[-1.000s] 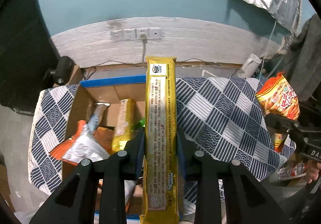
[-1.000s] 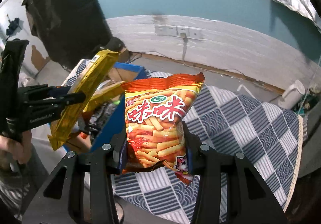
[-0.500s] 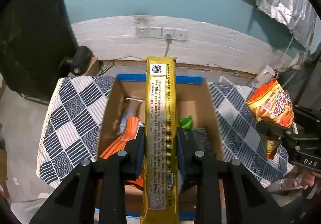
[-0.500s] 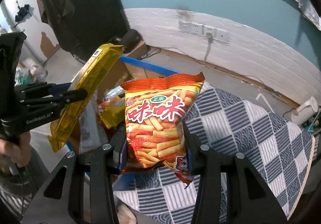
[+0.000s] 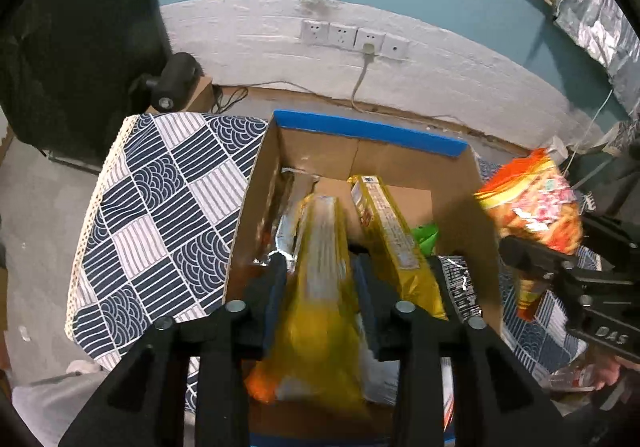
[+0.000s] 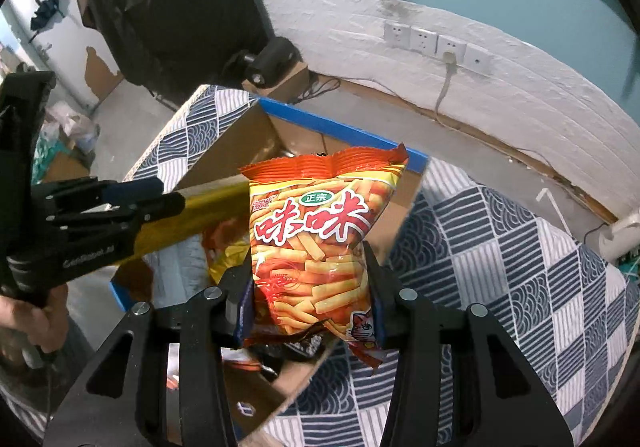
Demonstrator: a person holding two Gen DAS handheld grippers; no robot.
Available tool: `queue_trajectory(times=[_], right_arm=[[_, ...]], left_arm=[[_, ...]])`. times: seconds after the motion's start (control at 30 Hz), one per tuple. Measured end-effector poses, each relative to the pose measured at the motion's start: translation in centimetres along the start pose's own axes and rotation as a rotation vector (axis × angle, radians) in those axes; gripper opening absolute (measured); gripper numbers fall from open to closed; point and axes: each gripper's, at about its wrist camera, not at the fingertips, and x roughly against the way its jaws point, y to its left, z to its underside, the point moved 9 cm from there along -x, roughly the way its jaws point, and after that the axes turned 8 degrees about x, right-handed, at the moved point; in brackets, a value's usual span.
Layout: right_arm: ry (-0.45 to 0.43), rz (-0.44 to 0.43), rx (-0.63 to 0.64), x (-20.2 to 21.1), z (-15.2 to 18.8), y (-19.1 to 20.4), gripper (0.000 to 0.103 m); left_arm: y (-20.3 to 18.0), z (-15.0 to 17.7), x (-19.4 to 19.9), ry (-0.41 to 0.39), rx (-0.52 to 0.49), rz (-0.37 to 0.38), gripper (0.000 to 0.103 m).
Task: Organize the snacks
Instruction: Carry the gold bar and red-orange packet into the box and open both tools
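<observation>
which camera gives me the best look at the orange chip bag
The right wrist view. The chip bag fills its centre, sharp and front-on, clamped in the right gripper. The left wrist view catches it only blurred at the right edge.

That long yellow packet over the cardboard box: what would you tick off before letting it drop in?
1. Long yellow packet held between the left gripper jaws: ok.
2. Packet over the cardboard box opening: ok.
3. Free spot beneath it: cannot tell; a second yellow packet and a silver wrapper lie close.
4. Right gripper with the orange chip bag clear of the drop path: cannot tell.
5. Box resting on the patterned cloth: ok.
</observation>
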Motion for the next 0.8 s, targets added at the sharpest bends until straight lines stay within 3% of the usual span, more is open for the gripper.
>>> queue_trajectory(times=[0.13,0.27,0.53,0.8], right_arm=[[0.003,-0.003,0.006,-0.6,-0.5,0.4,0.048],[-0.019,0.006,0.012,-0.2,-0.8,0.3,0.062],[-0.059,0.053,0.013,2.3,-0.9,-0.4,0.069],[-0.098,0.095,0.019,5.6,0.2,-1.0,0.073]], left_arm=[[0.3,-0.2,0.7,-0.027,-0.005,-0.008,0.062],[0.6,-0.1,1.6,-0.045,-0.002,-0.007,0.067],[0.7,0.5,3.2,-0.070,-0.007,-0.018,0.078],[-1.0,1.4,5.7,-0.116,-0.053,-0.027,0.082]])
